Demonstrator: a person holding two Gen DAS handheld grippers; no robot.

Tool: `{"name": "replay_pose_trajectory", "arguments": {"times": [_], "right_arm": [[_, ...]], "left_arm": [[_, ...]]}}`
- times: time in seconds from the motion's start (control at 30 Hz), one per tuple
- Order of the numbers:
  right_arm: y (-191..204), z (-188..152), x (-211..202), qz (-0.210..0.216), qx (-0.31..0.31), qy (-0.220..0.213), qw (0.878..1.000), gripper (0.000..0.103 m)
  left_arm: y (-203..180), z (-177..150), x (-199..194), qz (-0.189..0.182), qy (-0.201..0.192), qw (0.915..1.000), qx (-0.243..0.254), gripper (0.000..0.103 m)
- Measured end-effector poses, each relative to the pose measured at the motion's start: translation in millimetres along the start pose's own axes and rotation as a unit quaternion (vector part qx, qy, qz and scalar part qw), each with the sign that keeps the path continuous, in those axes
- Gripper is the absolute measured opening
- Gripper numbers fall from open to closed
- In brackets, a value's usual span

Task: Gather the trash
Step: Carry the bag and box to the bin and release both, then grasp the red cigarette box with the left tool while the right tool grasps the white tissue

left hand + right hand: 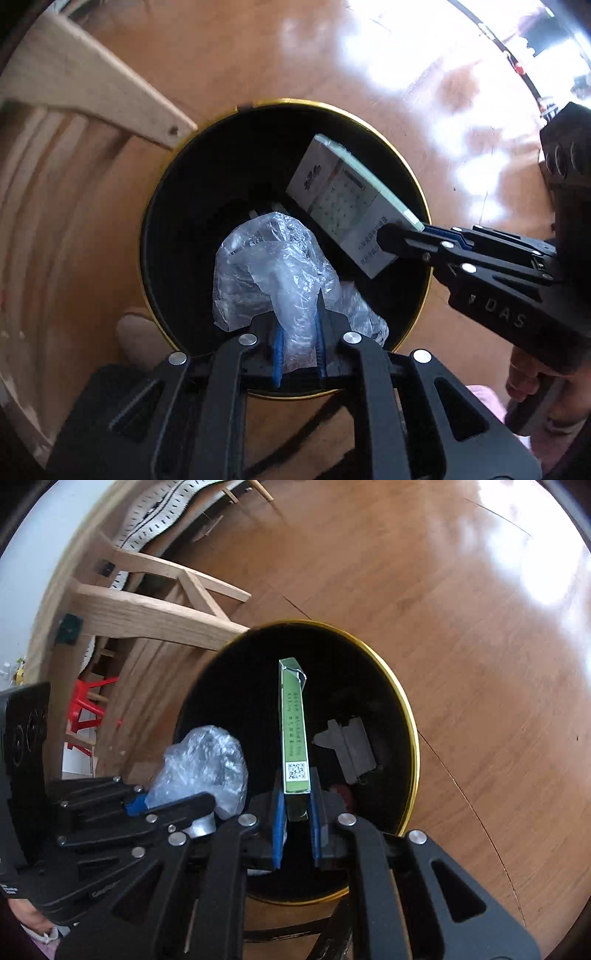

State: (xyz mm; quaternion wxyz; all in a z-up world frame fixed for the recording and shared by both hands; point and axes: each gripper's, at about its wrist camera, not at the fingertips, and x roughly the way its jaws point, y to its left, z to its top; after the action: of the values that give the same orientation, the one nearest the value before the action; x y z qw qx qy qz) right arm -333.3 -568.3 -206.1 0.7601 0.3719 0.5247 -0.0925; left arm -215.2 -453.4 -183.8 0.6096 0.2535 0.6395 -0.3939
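Observation:
A round black bin with a gold rim [413, 173] stands on the wooden floor; it also shows in the right wrist view [410, 716]. My left gripper [299, 332] is shut on a crumpled clear plastic bag [266, 266] and holds it over the bin's mouth; the bag also shows in the right wrist view [207, 764]. My right gripper [295, 816] is shut on a flat white and green carton [293, 731], held edge-up over the bin. The carton [343, 199] and right gripper [402, 236] show in the left wrist view.
A grey folded piece [347, 749] lies inside the bin. A light wooden chair frame [147, 616] stands beside the bin, with a red stool [88, 705] behind it. The chair's rail [92, 85] shows at upper left. Glossy wooden floor [461, 609] surrounds the bin.

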Motion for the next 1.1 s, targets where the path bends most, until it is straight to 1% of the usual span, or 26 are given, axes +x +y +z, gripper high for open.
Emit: {"name": "replay_pose_trajectory", "arguments": {"times": [0.13, 0.2, 0.23, 0.27, 0.3, 0.33, 0.37, 0.4, 0.43, 0.47, 0.5, 0.57, 0.6, 0.63, 0.7, 0.73, 0.8, 0.83, 0.87, 0.9, 0.93, 1.0, 1.03, 1.07, 1.1], "right_arm": [[-1.3, 7.4, 1.2, -0.004, 0.003, -0.001, 1.0, 0.012], [2.7, 8.7, 3.8, 0.009, 0.012, 0.002, 1.0, 0.012], [0.7, 6.0, 2.4, 0.015, 0.015, 0.002, 1.0, 0.012], [0.9, 5.5, -0.6, 0.026, 0.017, 0.0, 1.0, 0.012], [1.2, 8.2, -1.5, 0.034, 0.019, -0.004, 0.999, 0.012], [1.1, 9.2, -6.8, 0.046, 0.027, -0.011, 0.999, 0.013], [0.0, 11.2, -14.2, 0.052, 0.036, -0.019, 0.998, 0.016], [-1.2, 13.5, -20.5, 0.049, 0.043, -0.026, 0.998, 0.042], [-3.0, 16.7, -32.8, 0.041, 0.057, -0.043, 0.997, 0.089], [-5.2, 18.1, -43.9, 0.04, 0.065, -0.064, 0.995, 0.095], [-7.3, 20.5, -57.6, 0.036, 0.071, -0.082, 0.994, 0.097], [-8.8, 22.9, -74.6, 0.015, 0.073, -0.106, 0.992, 0.097], [-9.2, 23.9, -84.4, -0.004, 0.071, -0.124, 0.99, 0.097], [-6.8, 23.8, -94.8, -0.032, 0.062, -0.145, 0.987, 0.097], [2.5, 21.4, -110.0, -0.095, 0.027, -0.188, 0.977, 0.097], [6.0, 19.8, -112.6, -0.119, 0.011, -0.2, 0.973, 0.097], [16.4, 20.5, -110.8, -0.165, -0.02, -0.2, 0.966, 0.097], [23.4, 23.6, -107.8, -0.183, -0.038, -0.192, 0.964, 0.097], [29.5, 24.3, -107.0, -0.187, -0.044, -0.192, 0.962, 0.097], [41.5, 25.5, -107.5, -0.189, -0.049, -0.2, 0.96, 0.097], [49.2, 26.1, -108.0, -0.185, -0.05, -0.208, 0.959, 0.097], [74.5, 28.8, -109.0, -0.161, -0.053, -0.228, 0.959, 0.097], [92.0, 32.6, -109.6, -0.139, -0.056, -0.239, 0.959, 0.097], [106.3, 35.0, -108.8, -0.12, -0.062, -0.244, 0.96, 0.097], [128.2, 38.0, -108.3, -0.094, -0.072, -0.248, 0.961, 0.097]], "left_arm": [[11.5, 4.0, 0.6, -0.006, 0.006, 0.9999, -0.009, 0.013], [12.4, 5.9, -1.6, -0.011, 0.005, 0.9998, -0.014, 0.013], [10.9, 1.2, -1.2, -0.014, 0.004, 0.9998, -0.015, 0.013], [11.4, -4.4, 1.1, -0.014, 0.002, 0.9998, -0.016, 0.015], [15.3, -5.6, 0.7, -0.013, -0.001, 0.9998, -0.017, 0.021], [20.7, -6.2, -1.8, -0.008, -0.001, 0.9998, -0.019, 0.049], [21.0, -7.7, -2.1, -0.002, -0.005, 0.9997, -0.025, 0.091], [23.3, -10.3, -6.8, 0.013, -0.022, 0.9989, -0.038, 0.097], [22.9, -13.9, -9.6, 0.015, -0.037, 0.9983, -0.043, 0.097], [22.5, -15.1, -12.9, 0.007, -0.043, 0.9983, -0.04, 0.097], [21.1, -15.9, -14.7, -0.001, -0.041, 0.9987, -0.031, 0.097], [18.1, -19.0, -18.7, 0.008, -0.047, 0.9987, -0.021, 0.097], [16.5, -20.5, -21.2, 0.016, -0.051, 0.9984, -0.017, 0.097], [12.0, -22.1, -25.7, 0.026, -0.062, 0.9977, -0.01, 0.097], [4.2, -27.0, -48.3, 0.024, -0.097, 0.9949, 0.008, 0.097], [1.6, -30.3, -62.3, 0.025, -0.115, 0.993, 0.012, 0.097], [-0.7, -36.4, -96.3, 0.022, -0.167, 0.9857, 0.01, 0.097], [4.9, -41.6, -122.7, 0.016, -0.203, 0.9791, 0.002, 0.097], [14.8, -47.6, -154.1, 0.009, -0.243, 0.97, -0.012, 0.097], [20.8, -52.7, -169.1, 0.009, -0.26, 0.9654, -0.02, 0.097], [31.5, -59.9, -194.4, 0.018, -0.289, 0.9567, -0.034, 0.097], [57.9, -71.1, -227.7, 0.054, -0.318, 0.9448, -0.056, 0.097], [81.6, -79.2, -246.4, 0.088, -0.332, 0.9357, -0.079, 0.097], [101.6, -88.1, -260.6, 0.113, -0.343, 0.9266, -0.105, 0.097], [114.0, -95.0, -269.9, 0.126, -0.352, 0.919, -0.124, 0.097]]}}
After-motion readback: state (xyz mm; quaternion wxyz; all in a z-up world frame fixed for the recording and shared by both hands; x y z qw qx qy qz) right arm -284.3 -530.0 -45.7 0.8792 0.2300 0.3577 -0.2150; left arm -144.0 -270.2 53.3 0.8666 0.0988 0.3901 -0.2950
